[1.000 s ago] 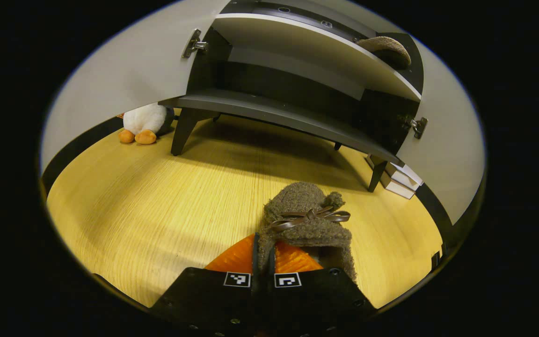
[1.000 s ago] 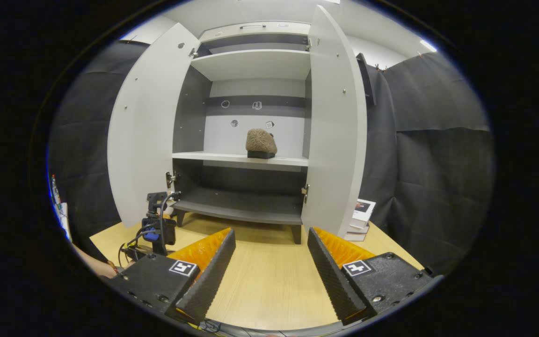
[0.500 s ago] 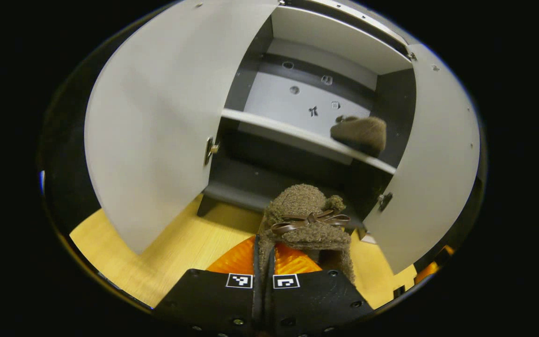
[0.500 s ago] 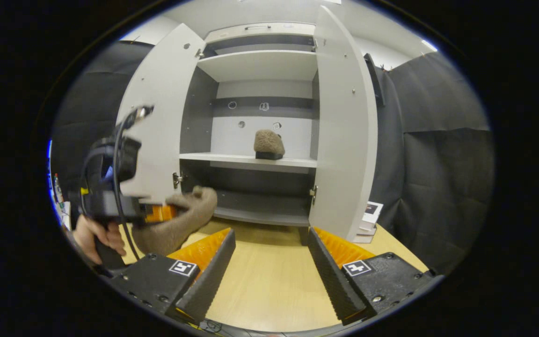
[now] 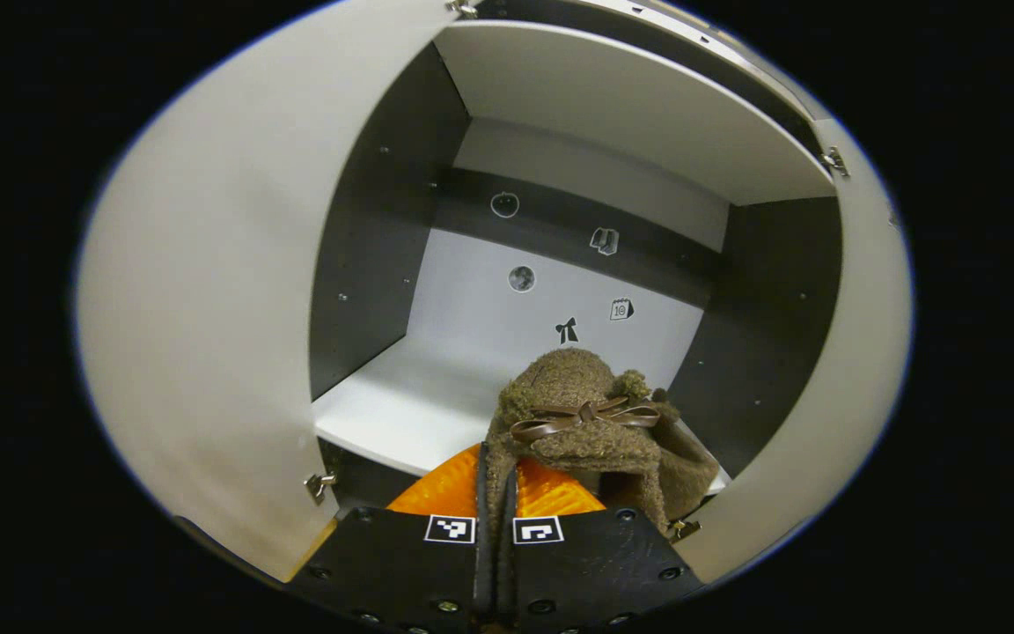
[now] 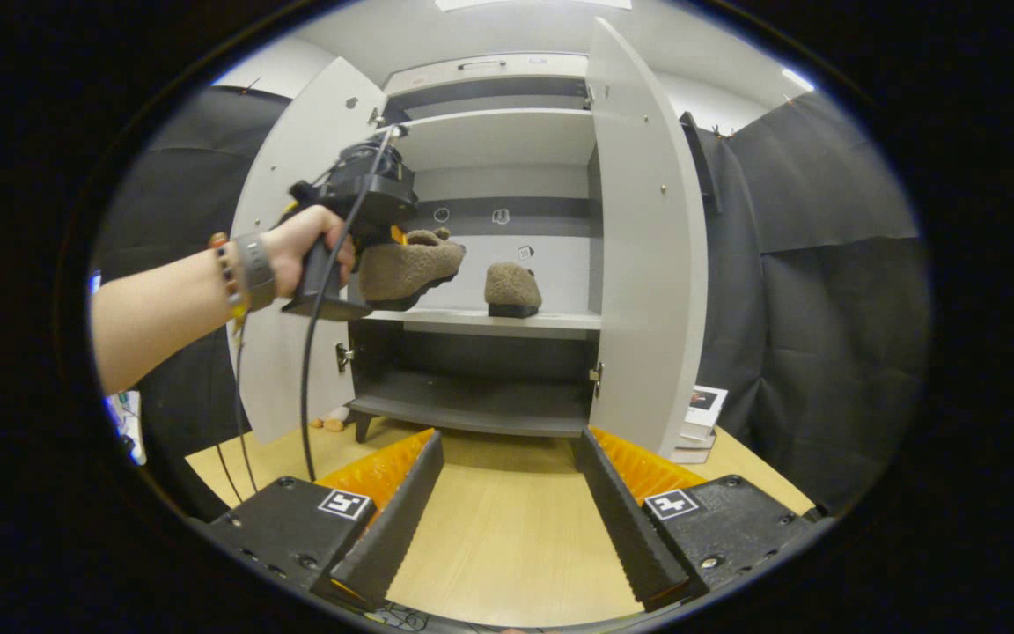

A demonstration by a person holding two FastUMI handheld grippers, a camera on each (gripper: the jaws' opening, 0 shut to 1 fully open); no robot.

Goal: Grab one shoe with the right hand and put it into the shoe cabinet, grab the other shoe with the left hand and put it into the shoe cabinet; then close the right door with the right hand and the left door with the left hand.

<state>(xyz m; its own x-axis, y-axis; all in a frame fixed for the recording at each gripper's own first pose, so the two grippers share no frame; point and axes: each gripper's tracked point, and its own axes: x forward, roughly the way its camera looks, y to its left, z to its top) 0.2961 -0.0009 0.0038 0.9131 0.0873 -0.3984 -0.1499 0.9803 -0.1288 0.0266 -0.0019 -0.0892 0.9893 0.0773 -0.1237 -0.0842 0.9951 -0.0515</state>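
Observation:
My left gripper [image 5: 495, 480] is shut on the heel rim of a fuzzy brown shoe [image 5: 579, 423] with a brown bow. It holds the shoe up in front of the cabinet's middle shelf [image 5: 401, 409]. In the right gripper view a hand carries that left gripper [image 6: 357, 207] and its shoe [image 6: 406, 269] just above the shelf [image 6: 481, 319], to the left of the other brown shoe [image 6: 511, 288] standing there. My right gripper [image 6: 507, 493] hangs open and empty over the wooden floor, back from the cabinet. Both cabinet doors, left door [image 6: 296, 264] and right door [image 6: 643, 246], stand open.
A stack of white boxes [image 6: 696, 423] lies on the floor right of the cabinet. A plush toy [image 6: 331, 421] peeks out by the cabinet's left leg. Below the middle shelf is a dark lower shelf [image 6: 472, 409]. Black cloth walls surround the booth.
My left gripper has lifted the shoe from near the floor up to the middle shelf and closer to the cabinet. The right gripper has stayed open and nearly still.

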